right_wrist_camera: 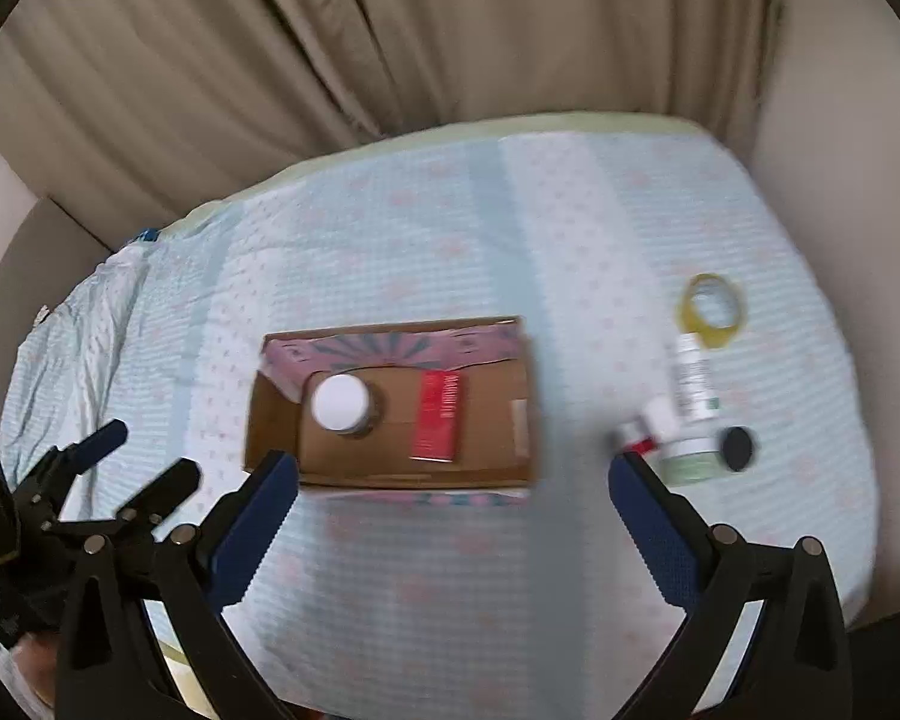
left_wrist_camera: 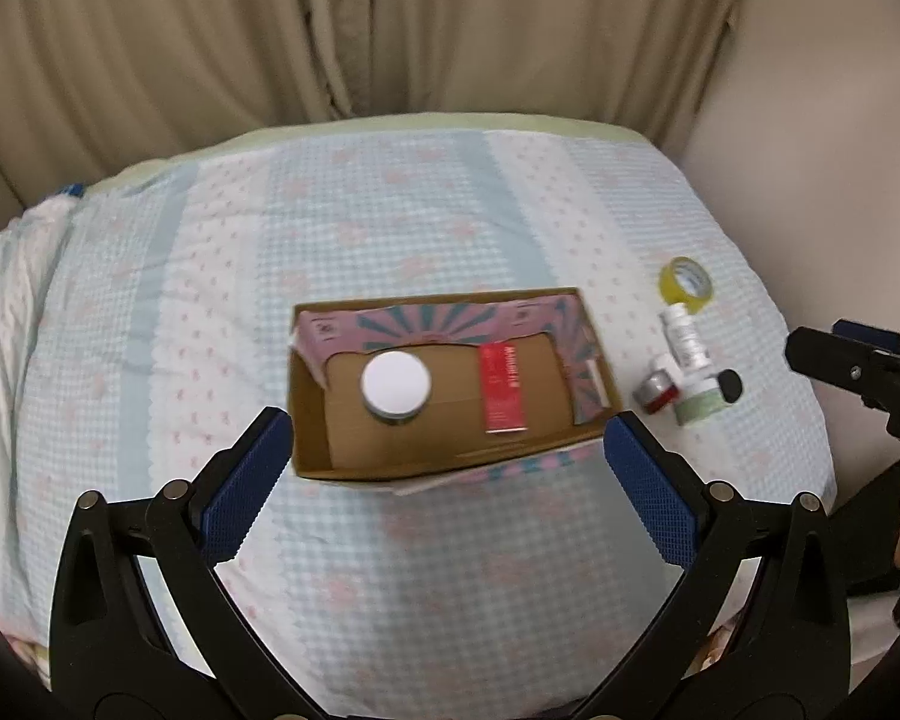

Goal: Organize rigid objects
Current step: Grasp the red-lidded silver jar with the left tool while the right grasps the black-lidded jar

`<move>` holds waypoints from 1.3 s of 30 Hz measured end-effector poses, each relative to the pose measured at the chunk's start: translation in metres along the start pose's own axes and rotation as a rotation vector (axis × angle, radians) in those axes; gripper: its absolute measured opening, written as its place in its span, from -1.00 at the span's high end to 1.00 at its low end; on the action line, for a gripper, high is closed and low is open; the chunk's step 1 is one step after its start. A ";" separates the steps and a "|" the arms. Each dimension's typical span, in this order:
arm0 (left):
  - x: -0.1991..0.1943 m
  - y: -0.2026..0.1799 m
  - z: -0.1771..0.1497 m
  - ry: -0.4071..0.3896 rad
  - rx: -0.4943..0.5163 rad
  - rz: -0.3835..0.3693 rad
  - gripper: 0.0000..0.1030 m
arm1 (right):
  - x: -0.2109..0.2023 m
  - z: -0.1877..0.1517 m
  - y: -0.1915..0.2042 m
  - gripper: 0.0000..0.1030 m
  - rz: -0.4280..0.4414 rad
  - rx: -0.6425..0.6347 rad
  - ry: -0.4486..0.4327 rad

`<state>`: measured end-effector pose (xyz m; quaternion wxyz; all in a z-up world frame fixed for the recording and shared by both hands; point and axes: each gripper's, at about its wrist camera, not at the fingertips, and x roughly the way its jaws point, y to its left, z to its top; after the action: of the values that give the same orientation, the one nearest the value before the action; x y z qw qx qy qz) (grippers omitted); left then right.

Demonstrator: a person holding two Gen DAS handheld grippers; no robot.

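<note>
Your left gripper (left_wrist_camera: 447,468) and right gripper (right_wrist_camera: 453,507) are both spread wide, holding nothing. Box (left_wrist_camera: 354,456) sits just ahead of both, jar (left_wrist_camera: 395,385) and red pack (left_wrist_camera: 503,387) inside. Bottle (right_wrist_camera: 694,384), tape (right_wrist_camera: 714,307) and small jars lie ahead-right of it.

The box (left_wrist_camera: 450,456) is matt brown cardboard with printed paper flaps; the bedspread (left_wrist_camera: 390,228) is soft, puckered cloth; the jar lid (left_wrist_camera: 395,383) looks smooth white plastic; the tape roll (left_wrist_camera: 686,285) is glossy yellow; the curtain (left_wrist_camera: 330,30) is matt cloth
</note>
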<state>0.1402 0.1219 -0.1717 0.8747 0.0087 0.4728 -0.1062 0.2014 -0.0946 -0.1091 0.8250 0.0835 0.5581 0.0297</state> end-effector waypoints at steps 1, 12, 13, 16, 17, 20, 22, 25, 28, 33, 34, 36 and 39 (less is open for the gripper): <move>-0.004 -0.008 0.000 -0.004 0.006 0.001 -1.00 | -0.008 -0.002 -0.007 -1.00 -0.016 -0.004 -0.010; -0.010 -0.139 -0.003 -0.040 -0.001 -0.002 -1.00 | -0.060 -0.019 -0.128 -1.00 -0.068 -0.070 -0.060; -0.006 -0.148 -0.003 -0.037 -0.007 -0.003 -1.00 | -0.061 -0.019 -0.139 -1.00 -0.063 -0.091 -0.060; 0.011 -0.184 -0.004 -0.014 -0.029 0.011 -1.00 | -0.060 -0.020 -0.172 -1.00 -0.038 -0.144 -0.062; 0.016 -0.192 -0.005 -0.009 -0.033 0.012 -1.00 | -0.058 -0.019 -0.183 -1.00 -0.031 -0.162 -0.059; 0.034 -0.217 -0.004 0.016 -0.028 0.017 -1.00 | -0.051 -0.020 -0.211 -1.00 -0.009 -0.202 -0.036; 0.044 -0.231 -0.002 0.031 -0.004 0.025 -1.00 | -0.045 -0.018 -0.229 -1.00 -0.005 -0.221 -0.018; 0.066 -0.247 0.003 0.063 0.044 0.039 -1.00 | -0.035 -0.016 -0.245 -1.00 -0.002 -0.244 -0.004; 0.092 -0.259 0.009 0.102 0.101 0.044 -1.00 | -0.020 -0.015 -0.256 -1.00 -0.027 -0.283 0.008; 0.151 -0.278 0.014 0.187 0.249 0.021 -1.00 | 0.012 -0.014 -0.275 -1.00 -0.030 -0.301 0.043; 0.162 -0.281 0.014 0.203 0.274 0.017 -1.00 | 0.021 -0.015 -0.277 -1.00 -0.043 -0.315 0.057; 0.195 -0.289 0.012 0.256 0.351 0.009 -1.00 | 0.043 -0.017 -0.280 -1.00 -0.076 -0.350 0.107; 0.236 -0.296 0.006 0.339 0.417 -0.001 -0.99 | 0.074 -0.020 -0.290 -1.00 -0.066 -0.366 0.156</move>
<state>0.2127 -0.2097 -0.3386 0.7623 0.2061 0.5805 -0.1988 0.1978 -0.3676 -0.2339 0.7814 -0.0887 0.6079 0.1097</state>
